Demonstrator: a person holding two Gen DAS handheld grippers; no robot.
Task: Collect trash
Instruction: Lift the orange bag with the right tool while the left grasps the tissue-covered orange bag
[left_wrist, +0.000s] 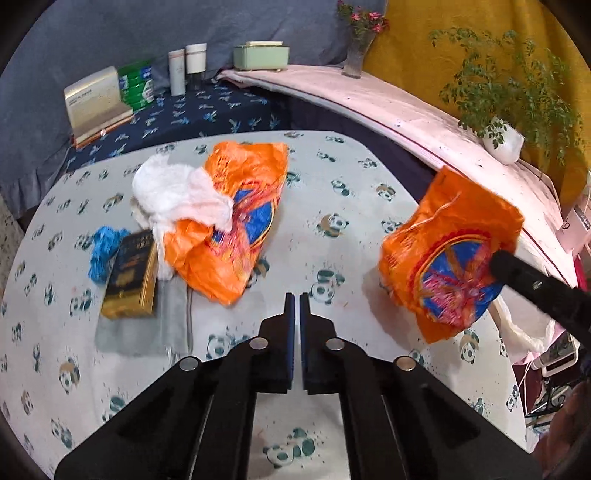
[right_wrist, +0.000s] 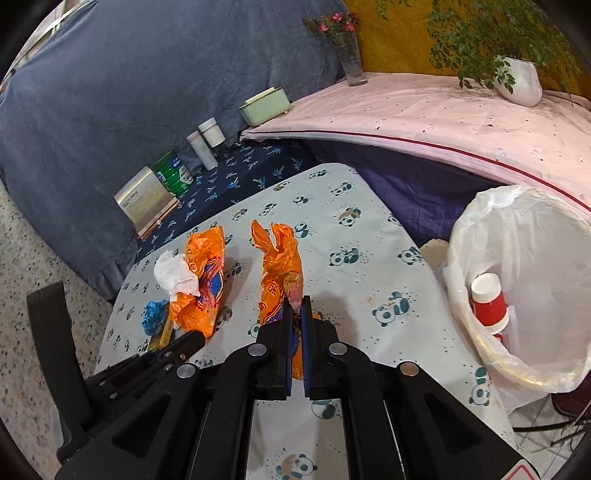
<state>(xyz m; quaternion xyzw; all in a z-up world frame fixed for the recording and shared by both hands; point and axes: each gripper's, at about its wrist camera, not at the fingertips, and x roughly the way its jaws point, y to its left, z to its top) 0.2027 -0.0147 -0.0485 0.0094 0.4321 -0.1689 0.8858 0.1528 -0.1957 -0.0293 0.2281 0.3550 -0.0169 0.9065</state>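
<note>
My right gripper (right_wrist: 295, 308) is shut on an orange plastic wrapper (right_wrist: 279, 266) and holds it above the panda-print table; the same wrapper (left_wrist: 448, 254) hangs at the right in the left wrist view. My left gripper (left_wrist: 296, 295) is shut and empty over the table. A second orange wrapper (left_wrist: 229, 221) lies on the table with a crumpled white tissue (left_wrist: 173, 192), a gold box (left_wrist: 131, 275) and a blue scrap (left_wrist: 103, 251) beside it. A bin lined with a clear bag (right_wrist: 524, 288) stands at the table's right edge and holds a red cup (right_wrist: 489, 304).
The panda-print table (left_wrist: 351, 206) has a grey cloth (left_wrist: 147, 325) under the gold box. Behind it a dark blue surface carries a box (left_wrist: 94, 99), a green can (left_wrist: 138, 83), two white bottles and a green tissue box (left_wrist: 260, 55). A pink shelf (right_wrist: 424, 110) holds a vase and a potted plant.
</note>
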